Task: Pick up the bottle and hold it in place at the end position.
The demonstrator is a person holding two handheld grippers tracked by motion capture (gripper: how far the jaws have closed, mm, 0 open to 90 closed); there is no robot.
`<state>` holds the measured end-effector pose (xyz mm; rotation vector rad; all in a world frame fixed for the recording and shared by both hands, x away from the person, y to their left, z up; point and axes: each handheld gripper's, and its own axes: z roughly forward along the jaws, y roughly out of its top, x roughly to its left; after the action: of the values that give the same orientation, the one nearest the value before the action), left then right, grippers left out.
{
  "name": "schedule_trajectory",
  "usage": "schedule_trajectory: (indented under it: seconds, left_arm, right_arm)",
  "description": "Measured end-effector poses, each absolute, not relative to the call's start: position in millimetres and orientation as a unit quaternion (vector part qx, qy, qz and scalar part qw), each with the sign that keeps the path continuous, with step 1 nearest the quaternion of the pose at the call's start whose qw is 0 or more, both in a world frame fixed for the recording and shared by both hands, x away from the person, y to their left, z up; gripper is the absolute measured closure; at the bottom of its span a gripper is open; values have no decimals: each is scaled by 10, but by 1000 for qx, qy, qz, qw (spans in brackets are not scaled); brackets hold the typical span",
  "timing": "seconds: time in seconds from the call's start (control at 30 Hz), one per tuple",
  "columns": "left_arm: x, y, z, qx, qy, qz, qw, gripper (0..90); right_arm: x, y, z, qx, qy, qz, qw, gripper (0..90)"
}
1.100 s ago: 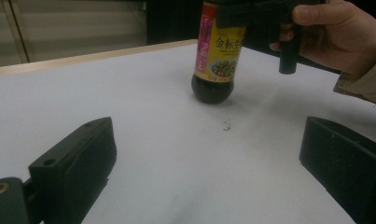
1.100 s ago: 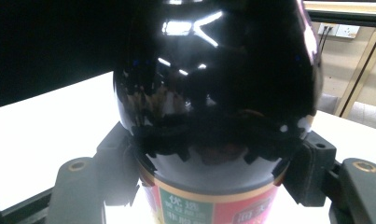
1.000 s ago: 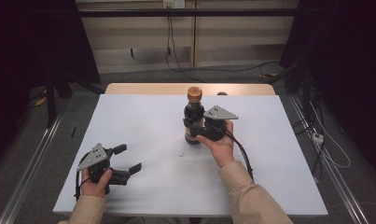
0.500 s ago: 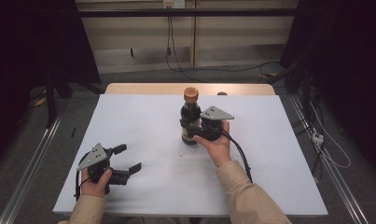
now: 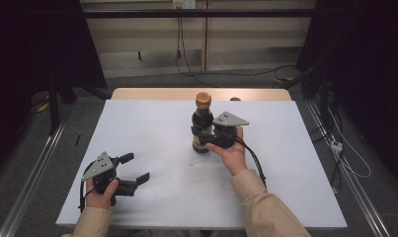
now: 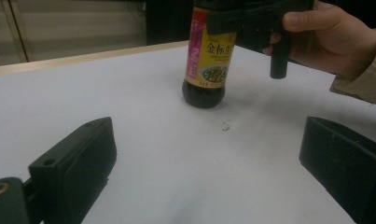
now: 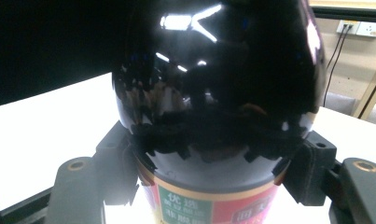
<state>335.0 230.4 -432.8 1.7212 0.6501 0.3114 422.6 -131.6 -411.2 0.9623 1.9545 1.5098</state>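
The right gripper (image 5: pixel 210 139) is seen clamped on a dark sauce bottle (image 5: pixel 202 126), its two black jaws pressed against opposite sides of the body just above the yellow-and-red label (image 6: pixel 210 49). In the right gripper view the glossy black shoulder of the bottle (image 7: pixel 218 88) is seen directly ahead of the claw, with the label's top edge just below the line of the pads. The gripper is held level by the right hand (image 5: pixel 232 150), which lies behind it on the side nearer the person.

The bottle is stood upright on the white table (image 5: pixel 285 148), its base touching the surface, as is shown in the left gripper view. An orange-brown cap (image 5: pixel 203 99) is carried at its top, well above the claw.

The left gripper (image 5: pixel 135 168) is held by the left hand (image 5: pixel 103 190) well apart from the bottle, near the table's front left corner. Its jaws are spread wide and nothing is gripped between them; bare table is seen between them in the left gripper view, with the bottle farther ahead.

Compared with a second ago, the bottle is found lower: then it was held off the table in the same grip, and now it is set down. The left gripper is unchanged in place and opening.
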Motion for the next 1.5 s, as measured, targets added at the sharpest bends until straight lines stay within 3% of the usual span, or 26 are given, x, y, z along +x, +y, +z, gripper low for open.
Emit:
schedule_trajectory:
  seconds: [0.83, 1.17, 1.3, 1.5]
  left_arm:
    - [3396, 2303, -4318, 733, 290, 137, 600, 42]
    - [3497, 2133, -4126, 724, 309, 123, 605, 43]
    - [3525, 2056, -4054, 733, 299, 130, 598, 67]
    - [3606, 1966, -4000, 743, 289, 111, 594, 186]
  right_arm:
    - [4245, -1348, -4161, 330, 711, 572, 243, 314]
    - [4252, -1361, -4167, 330, 710, 575, 238, 311]
    - [4253, -1359, -4169, 330, 710, 575, 238, 311]
    - [4251, -1360, -4168, 331, 710, 574, 237, 310]
